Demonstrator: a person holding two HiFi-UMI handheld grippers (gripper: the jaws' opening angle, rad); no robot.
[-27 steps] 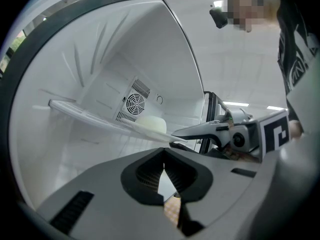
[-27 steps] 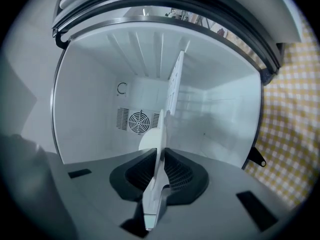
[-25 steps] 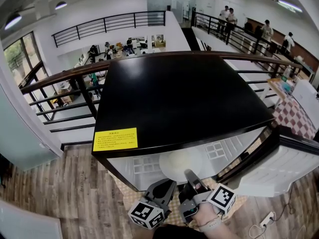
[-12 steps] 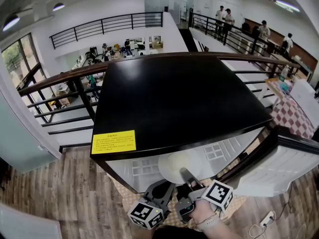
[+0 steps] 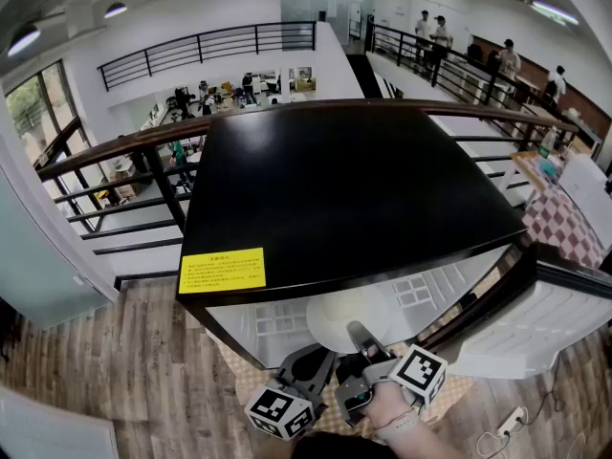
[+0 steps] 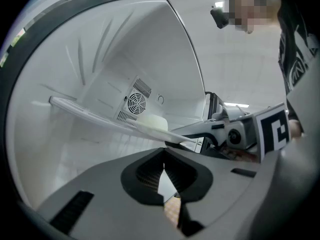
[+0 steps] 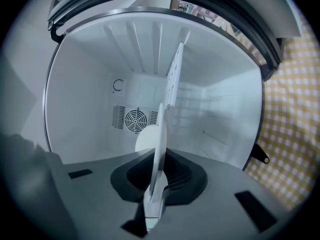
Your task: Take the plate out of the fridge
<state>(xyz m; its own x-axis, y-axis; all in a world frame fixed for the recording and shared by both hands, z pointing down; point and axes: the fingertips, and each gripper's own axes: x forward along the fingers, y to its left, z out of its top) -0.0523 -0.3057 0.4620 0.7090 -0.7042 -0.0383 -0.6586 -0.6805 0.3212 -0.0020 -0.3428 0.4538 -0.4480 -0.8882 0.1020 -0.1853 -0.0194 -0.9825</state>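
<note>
Your right tongs [image 7: 159,170] have just been closing, and now they pinch the near rim of the plate [image 5: 346,316]. The rim sits right between the two jaws, and the rest of the plate sticks out past the tips toward the back of the fridge [image 5: 354,189]. Your left tongs [image 6: 163,165] wait just beside the right ones. Their tips are pressed together with nothing in them, and they do not touch the plate.

The plate is white, round, thin and smooth. It is at the front opening of the fridge, just under the shiny black flat top.

Inside, the fridge is smooth white plastic. It has a white shelf [image 7: 173,76] and a round fan grille [image 7: 135,119] on the back wall. The door [image 5: 564,323] stands open on the right.
</note>
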